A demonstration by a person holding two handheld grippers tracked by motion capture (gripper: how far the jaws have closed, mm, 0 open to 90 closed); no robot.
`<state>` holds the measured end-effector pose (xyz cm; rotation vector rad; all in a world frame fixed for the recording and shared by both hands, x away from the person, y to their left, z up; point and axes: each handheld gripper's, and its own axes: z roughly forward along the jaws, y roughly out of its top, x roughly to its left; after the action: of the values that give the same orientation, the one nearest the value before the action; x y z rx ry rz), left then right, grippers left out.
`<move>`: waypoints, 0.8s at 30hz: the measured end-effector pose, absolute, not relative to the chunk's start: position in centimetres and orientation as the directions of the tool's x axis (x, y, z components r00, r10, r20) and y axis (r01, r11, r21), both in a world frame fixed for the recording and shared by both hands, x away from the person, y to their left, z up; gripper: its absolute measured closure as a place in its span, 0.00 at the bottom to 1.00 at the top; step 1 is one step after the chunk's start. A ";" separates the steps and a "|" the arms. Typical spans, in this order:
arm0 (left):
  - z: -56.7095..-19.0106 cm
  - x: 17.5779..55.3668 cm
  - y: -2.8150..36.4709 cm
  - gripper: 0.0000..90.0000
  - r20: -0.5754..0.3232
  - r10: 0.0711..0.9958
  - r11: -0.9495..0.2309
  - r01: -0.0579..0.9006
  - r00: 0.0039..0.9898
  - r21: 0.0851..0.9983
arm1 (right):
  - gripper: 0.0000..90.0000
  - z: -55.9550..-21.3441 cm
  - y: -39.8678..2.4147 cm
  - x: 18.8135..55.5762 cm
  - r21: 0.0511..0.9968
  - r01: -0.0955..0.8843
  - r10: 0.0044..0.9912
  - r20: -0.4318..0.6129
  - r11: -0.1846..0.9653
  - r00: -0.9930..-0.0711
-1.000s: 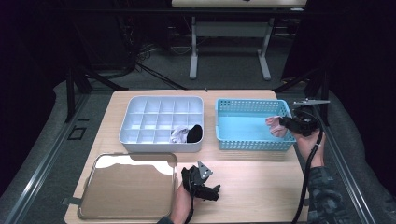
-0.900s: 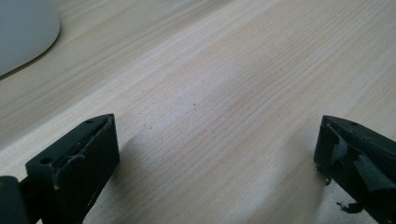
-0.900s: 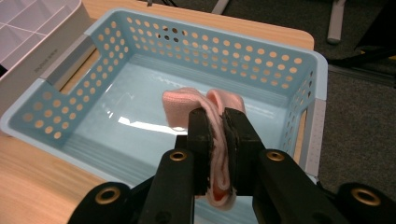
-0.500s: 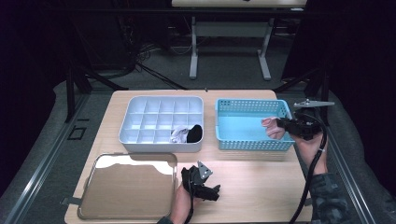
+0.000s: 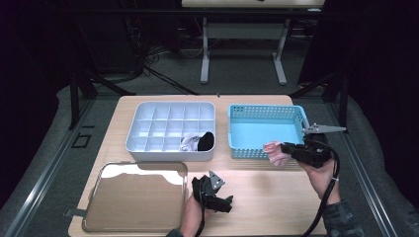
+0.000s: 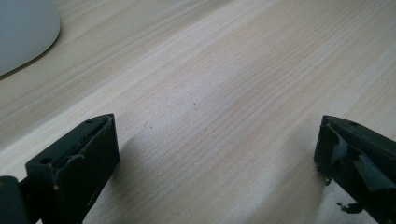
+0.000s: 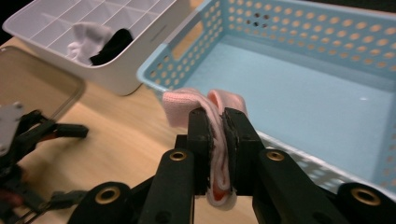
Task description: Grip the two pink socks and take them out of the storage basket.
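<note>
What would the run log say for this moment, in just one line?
right gripper: shut on pink sock, in front of blue basket | left gripper: open, on table | white organizer: two socks inside

Open left claw (image 6: 210, 168) low over bare wooden table (image 6: 224, 84).

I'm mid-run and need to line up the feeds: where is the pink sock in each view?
High view: the pink sock is right of centre, at the right gripper, just over the near rim of the blue basket.
Left gripper view: not in it.
Right gripper view: pink sock at centre, clamped between the jaws.
Shared landmark: blue basket, right behind the sock.
</note>
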<state>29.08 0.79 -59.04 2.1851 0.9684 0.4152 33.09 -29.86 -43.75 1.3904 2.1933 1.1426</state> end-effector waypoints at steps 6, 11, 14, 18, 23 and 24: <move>-59.0 29.1 0.8 0.00 0.008 0.743 -0.475 0.518 0.669 0.711 | 0.90 -44.9 -28.1 31.5 0.739 0.628 0.823 0.185 0.243 -0.537; -59.0 29.1 0.8 0.00 0.007 0.744 -0.473 0.519 0.668 0.712 | 0.90 -46.5 -26.9 30.8 0.715 0.647 0.789 0.224 0.266 -0.572; -59.0 29.1 0.8 0.00 0.007 0.744 -0.472 0.520 0.668 0.712 | 0.90 -47.7 -25.9 30.6 0.697 0.660 0.764 0.254 0.281 -0.593; -59.0 29.1 0.8 0.00 0.007 0.744 -0.473 0.519 0.668 0.712 | 0.90 -48.5 -25.3 30.5 0.682 0.667 0.743 0.272 0.300 -0.612; -59.0 29.1 0.8 0.00 0.007 0.743 -0.474 0.519 0.669 0.711 | 0.90 -50.4 -25.0 30.8 0.653 0.697 0.713 0.334 0.296 -0.616; -59.0 29.1 0.8 0.00 0.007 0.743 -0.474 0.519 0.669 0.711 | 0.90 -50.8 -24.9 30.9 0.645 0.703 0.718 0.334 0.298 -0.611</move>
<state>29.12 0.83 -59.04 2.1836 0.9691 0.4137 30.94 -24.94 -50.76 1.3775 2.5168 1.2355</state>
